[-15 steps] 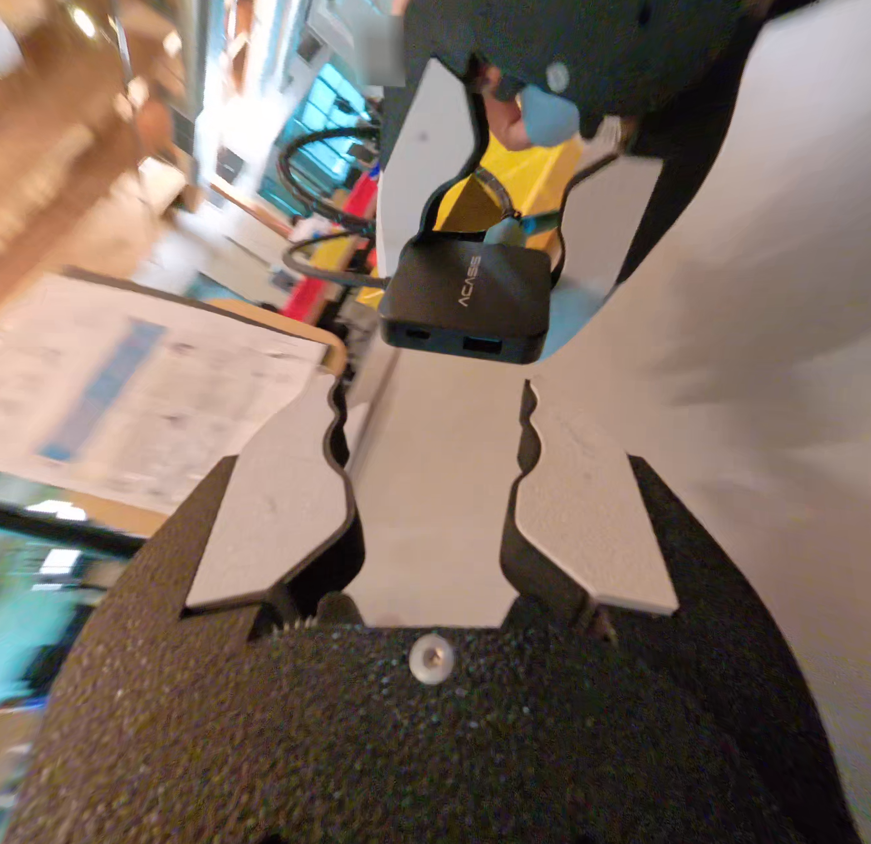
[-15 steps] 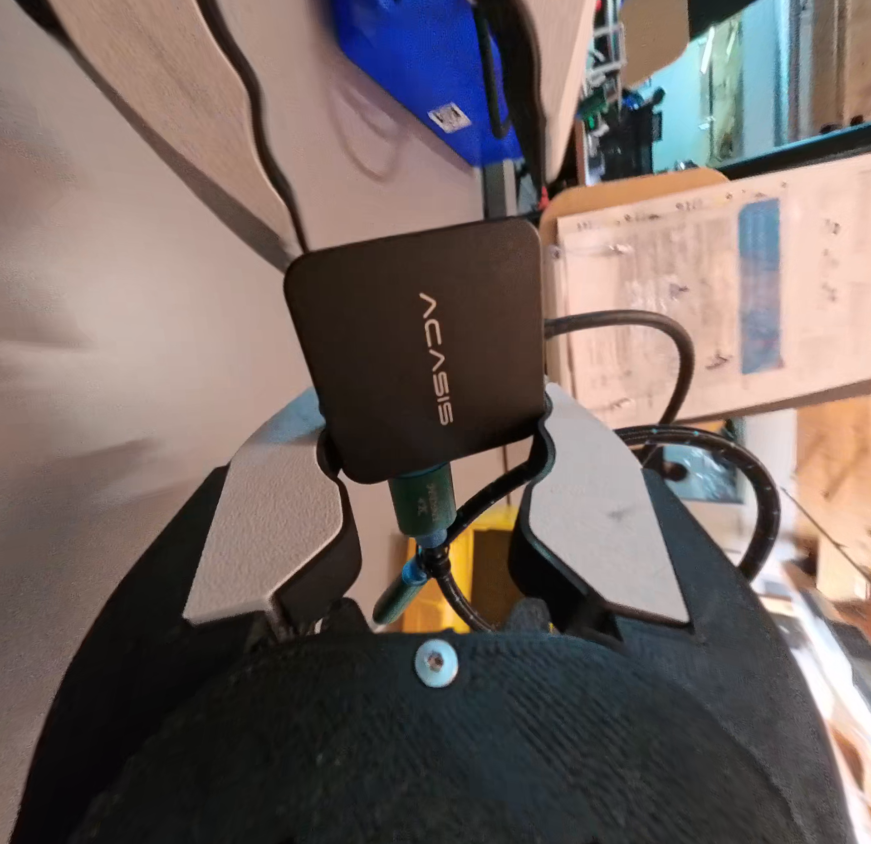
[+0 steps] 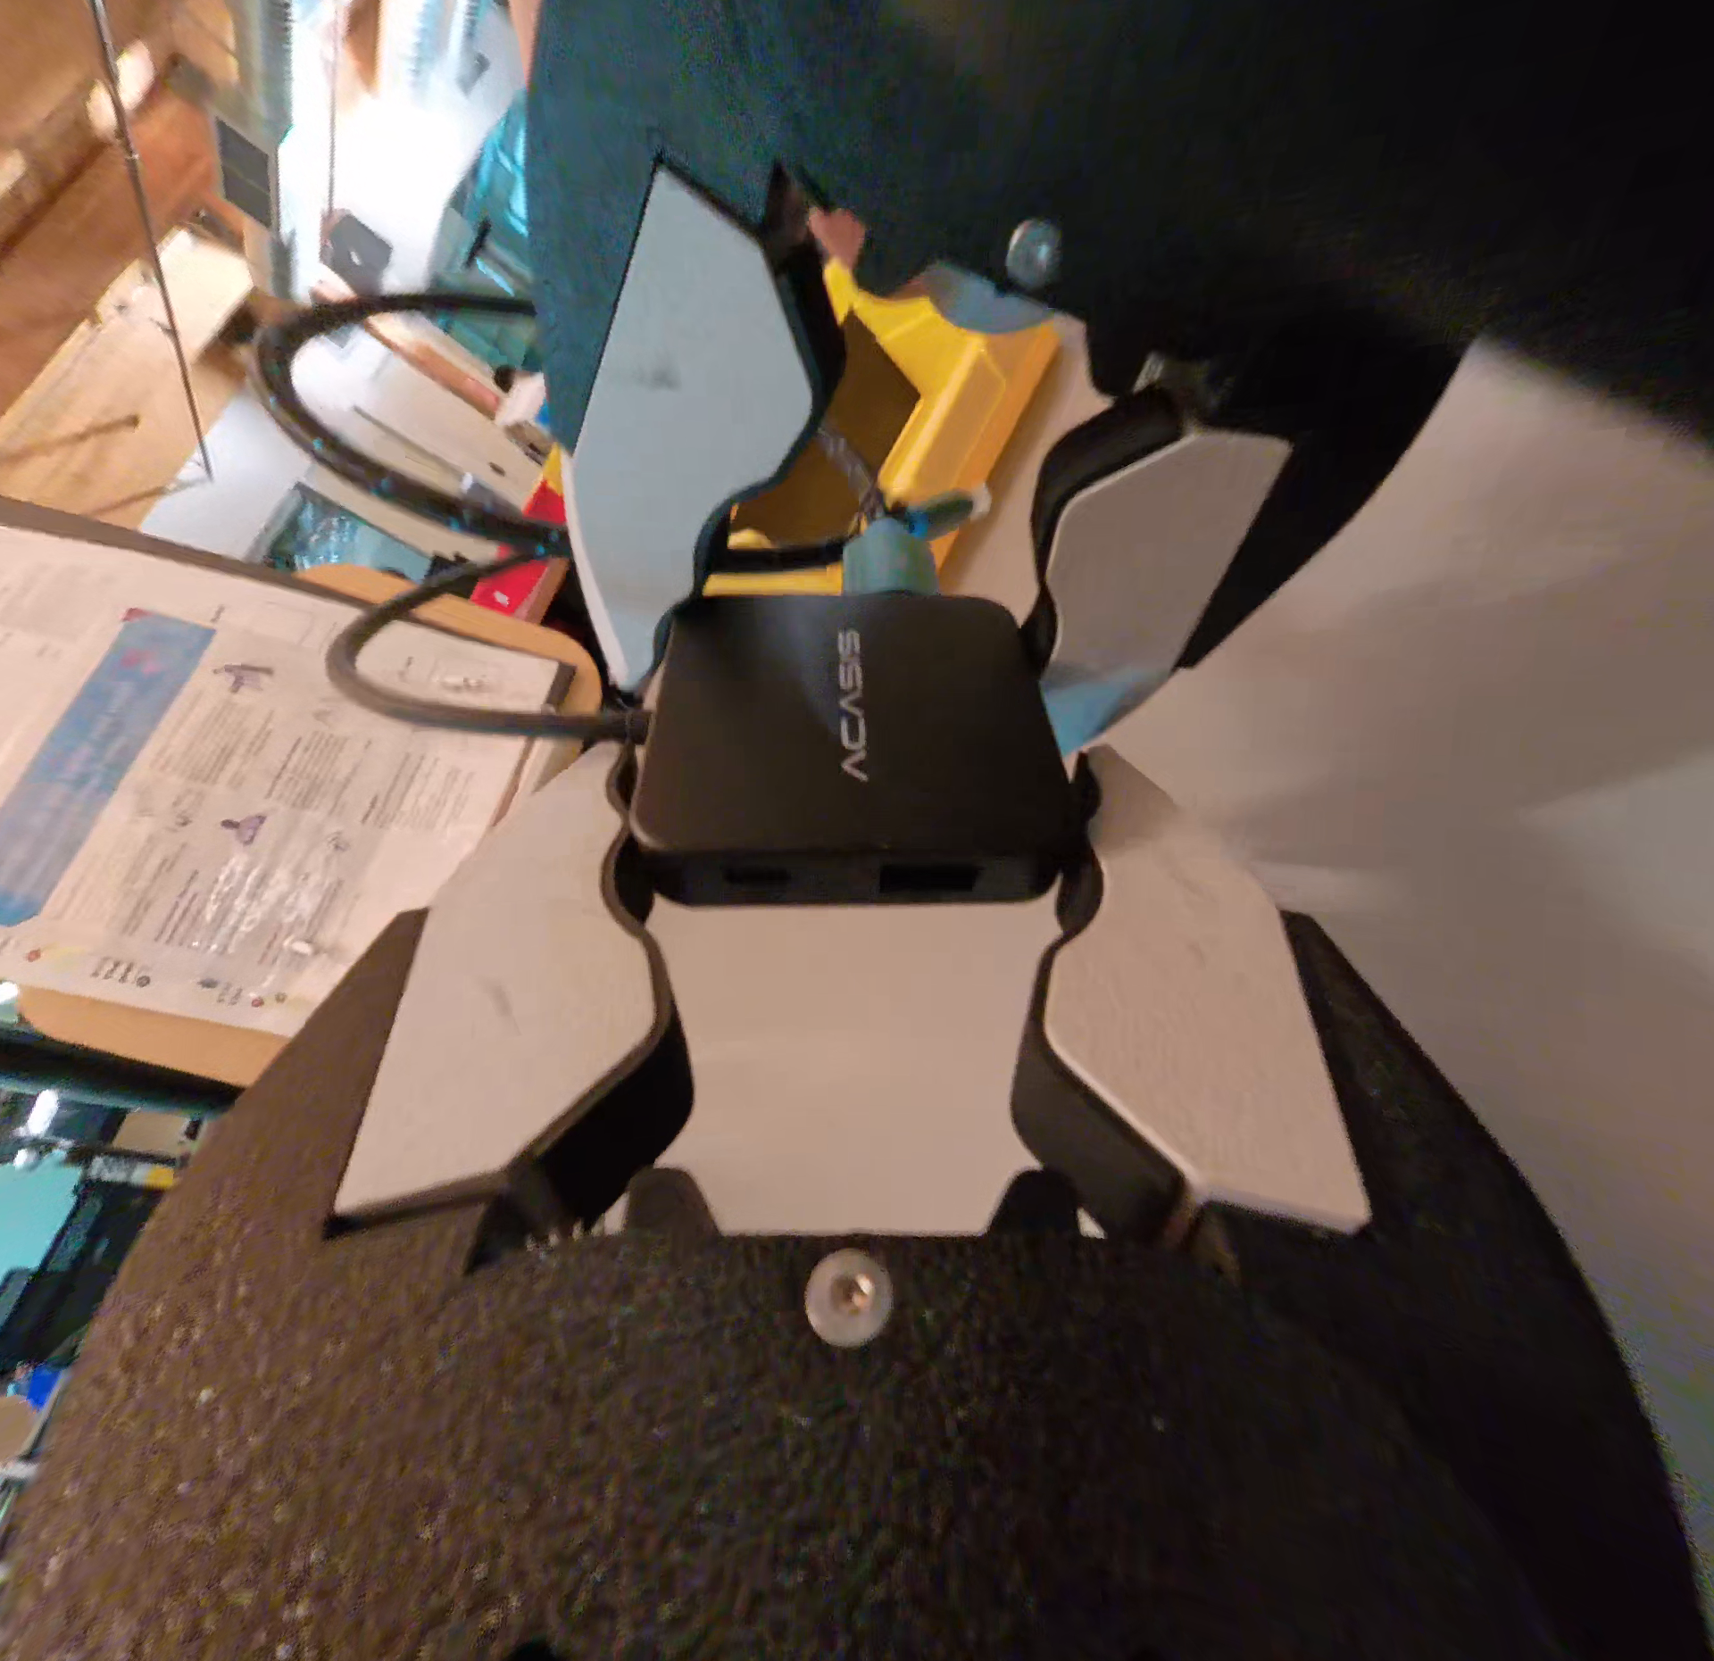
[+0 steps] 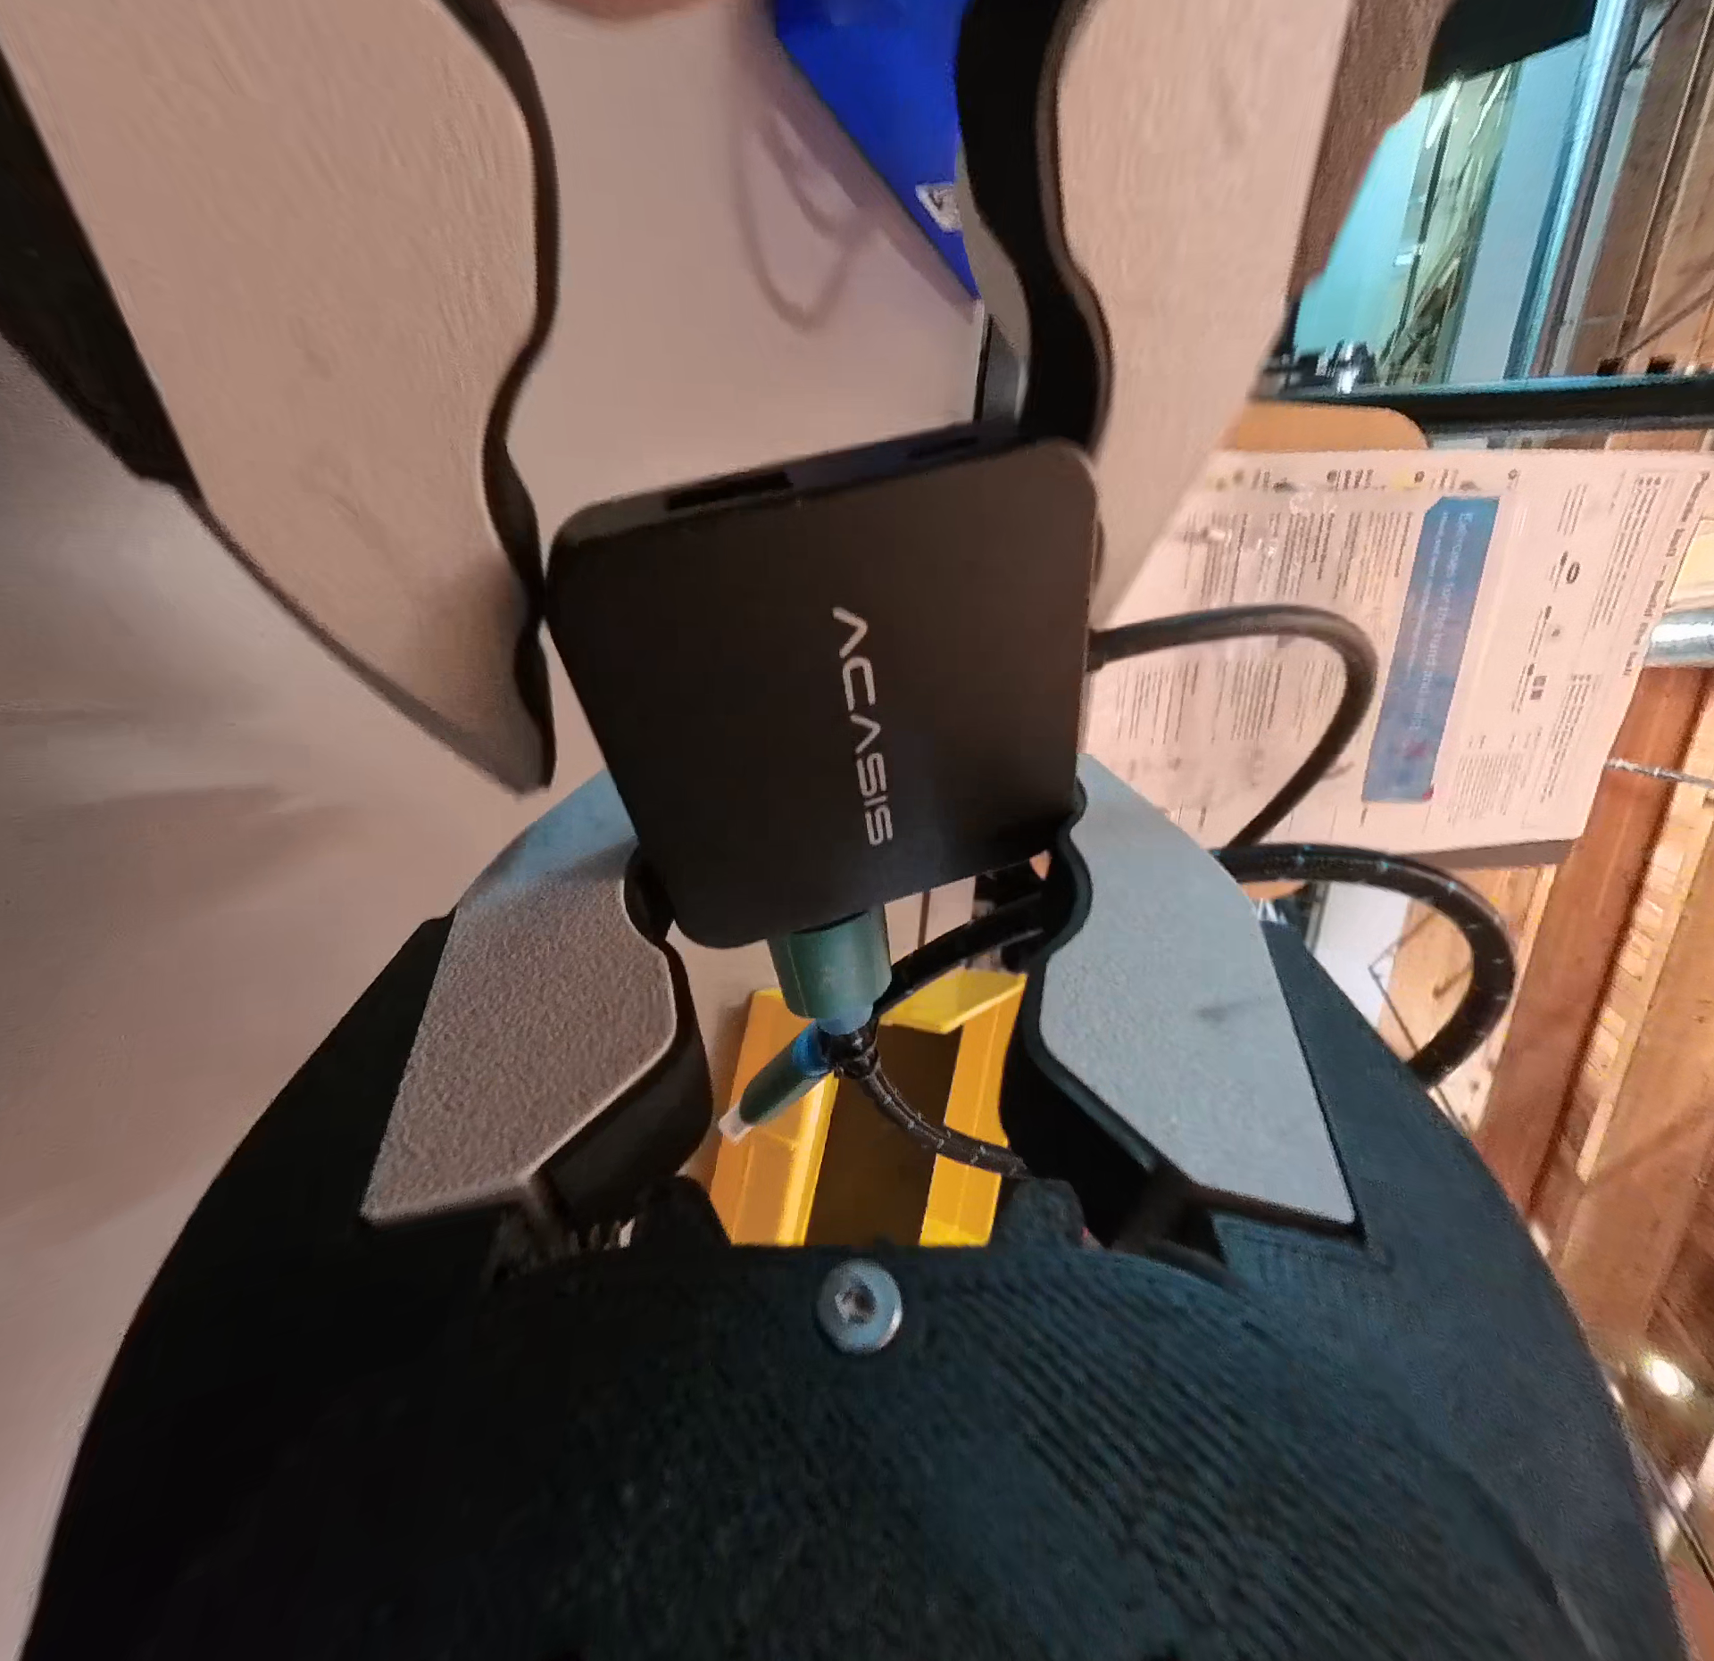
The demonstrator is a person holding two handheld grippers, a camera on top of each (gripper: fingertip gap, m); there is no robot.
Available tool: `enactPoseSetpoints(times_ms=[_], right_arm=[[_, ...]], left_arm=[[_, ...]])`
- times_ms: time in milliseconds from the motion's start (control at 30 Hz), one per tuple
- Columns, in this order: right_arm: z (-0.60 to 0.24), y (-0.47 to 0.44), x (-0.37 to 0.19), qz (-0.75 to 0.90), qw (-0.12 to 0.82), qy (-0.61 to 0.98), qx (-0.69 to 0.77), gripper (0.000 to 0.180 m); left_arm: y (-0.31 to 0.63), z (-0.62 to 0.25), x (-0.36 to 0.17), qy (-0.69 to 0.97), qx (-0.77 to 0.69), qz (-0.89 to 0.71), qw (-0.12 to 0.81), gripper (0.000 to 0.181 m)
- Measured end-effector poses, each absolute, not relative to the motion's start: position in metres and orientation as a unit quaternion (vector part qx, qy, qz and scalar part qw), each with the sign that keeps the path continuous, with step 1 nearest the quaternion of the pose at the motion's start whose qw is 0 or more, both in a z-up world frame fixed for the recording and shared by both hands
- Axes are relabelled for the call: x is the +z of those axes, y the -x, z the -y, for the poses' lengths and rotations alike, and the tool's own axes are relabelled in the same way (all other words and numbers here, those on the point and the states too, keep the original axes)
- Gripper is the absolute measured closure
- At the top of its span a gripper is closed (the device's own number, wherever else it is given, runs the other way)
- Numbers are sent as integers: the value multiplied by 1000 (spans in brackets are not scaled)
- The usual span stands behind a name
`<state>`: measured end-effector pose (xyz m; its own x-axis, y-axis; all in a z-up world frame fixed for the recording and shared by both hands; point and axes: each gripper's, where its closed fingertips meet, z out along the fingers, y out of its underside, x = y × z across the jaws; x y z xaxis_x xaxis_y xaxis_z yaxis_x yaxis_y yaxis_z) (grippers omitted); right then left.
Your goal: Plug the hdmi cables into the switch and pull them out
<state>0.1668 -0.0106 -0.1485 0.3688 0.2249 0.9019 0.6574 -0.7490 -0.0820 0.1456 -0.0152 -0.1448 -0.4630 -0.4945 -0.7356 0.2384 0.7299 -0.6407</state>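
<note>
black hdmi switch (image 3: 858, 745) is held up off the white table (image 3: 1484, 782), caught between two grippers facing each other. right gripper (image 4: 858, 884) pinches the switch by its two side edges at the end where the green hdmi plug (image 4: 830, 967) sits in a port. left gripper (image 3: 853, 838) has its fingertips at both sides of the open-port end; jaws look closed onto the switch edges, though whether there is real pressure i can't tell. a thick black cable (image 4: 1298, 689) leaves the switch's side and loops over a printed sheet (image 3: 232, 782). a yellow bin (image 4: 863, 1134) sits behind.

risks: both grips are only on thin corners, so if the right lets go before the left is firm, the switch tips or drops. pulling the plug off-axis would twist the switch out of the left tips. the braided cable (image 4: 927, 1125) passes between the right fingers and may snag.

pose: both grippers roughly level, pointing at each other, rolled sideways relative to the table.
</note>
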Motion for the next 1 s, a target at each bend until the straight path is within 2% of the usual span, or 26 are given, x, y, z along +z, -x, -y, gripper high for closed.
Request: enactPoseSetpoints(times_ms=[300,533,667,733,800,867,1000], right_arm=[[11,-164,-146,295,203,790,-498,100],[15,-158,-121,310,313,751,-492,108],[39,-158,-73,213,463,740,-438,103],[48,-153,-55,133,571,739,-331,105],[42,-138,-63,45,641,760,-97,104],[30,-127,-73,-10,656,747,108,104],[-4,-142,-91,-138,670,675,278,113]], left_arm=[[-142,21,-142,55,-380,-761,522,96],[-144,13,-127,53,-392,-748,532,96],[-150,-14,-115,107,-432,-721,532,96],[-151,-26,-106,143,-481,-694,516,96],[-152,-34,-98,170,-523,-668,501,96],[-153,-40,-92,184,-553,-646,493,96],[-151,-42,-92,181,-578,-637,477,96]])
